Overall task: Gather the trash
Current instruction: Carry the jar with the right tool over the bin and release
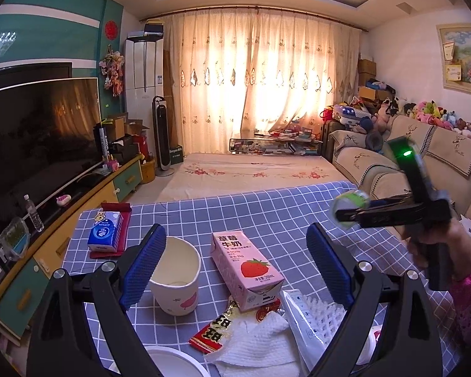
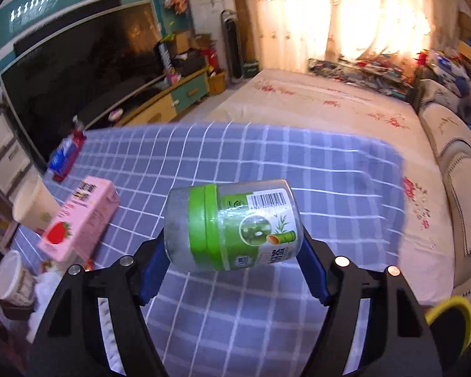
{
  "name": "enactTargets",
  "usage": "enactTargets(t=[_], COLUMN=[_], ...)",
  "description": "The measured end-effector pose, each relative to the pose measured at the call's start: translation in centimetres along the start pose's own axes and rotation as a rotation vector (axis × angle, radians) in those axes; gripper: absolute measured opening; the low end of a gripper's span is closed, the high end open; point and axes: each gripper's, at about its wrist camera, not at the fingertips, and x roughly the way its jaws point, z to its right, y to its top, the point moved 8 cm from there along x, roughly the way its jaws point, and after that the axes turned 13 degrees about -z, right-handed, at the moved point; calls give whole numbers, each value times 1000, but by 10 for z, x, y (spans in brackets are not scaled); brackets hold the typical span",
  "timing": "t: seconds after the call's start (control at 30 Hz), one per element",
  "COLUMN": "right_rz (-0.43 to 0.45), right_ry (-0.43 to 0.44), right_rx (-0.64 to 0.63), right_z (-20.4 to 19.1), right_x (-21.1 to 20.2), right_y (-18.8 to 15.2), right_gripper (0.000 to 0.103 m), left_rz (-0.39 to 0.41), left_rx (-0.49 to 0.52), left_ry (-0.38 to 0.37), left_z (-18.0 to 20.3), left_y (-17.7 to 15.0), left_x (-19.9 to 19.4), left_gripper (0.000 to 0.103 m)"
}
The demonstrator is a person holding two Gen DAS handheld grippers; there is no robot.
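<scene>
Your right gripper [image 2: 232,251] clamps one green jar [image 2: 232,227], left gripper [image 1: 235,267] gapes empty, one pink carton [image 1: 246,268] and one cup [image 1: 175,278] near the table's [image 1: 267,207] front edge.

The jar [image 2: 232,227] is hiding the right gripper's [image 2: 232,251] fingertips at the frame's centre, so contact is staying unclear. At lower left, the frame edge is cutting off a white tub [image 2: 12,278]. The left gripper [image 1: 235,270] is covering part of the paper cup [image 1: 175,279].
</scene>
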Motion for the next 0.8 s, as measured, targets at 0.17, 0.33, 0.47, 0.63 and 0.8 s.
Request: enactTargets(t=[0.17, 0.33, 0.47, 0.63, 0.8], right_rz=[105, 64, -3, -69, -109], right_ry=[-129, -248, -316, -358, -393], right_rx=[132, 267, 391, 501, 528], right_z=[65, 139, 197, 241, 254], right_x=[-59, -77, -74, -57, -43], right_y=[-29, -78, -124, -162, -183], right_gripper=[69, 69, 69, 69, 68], left_rz=[-2, -13, -13, -20, -26], left_rx=[10, 11, 17, 25, 36], left_ry=[-14, -28, -34, -41, -44], left_z=[6, 10, 13, 18, 24], left_y=[-2, -4, -3, -5, -6], left_x=[0, 2, 2, 3, 4], left_gripper=[90, 90, 90, 90, 90])
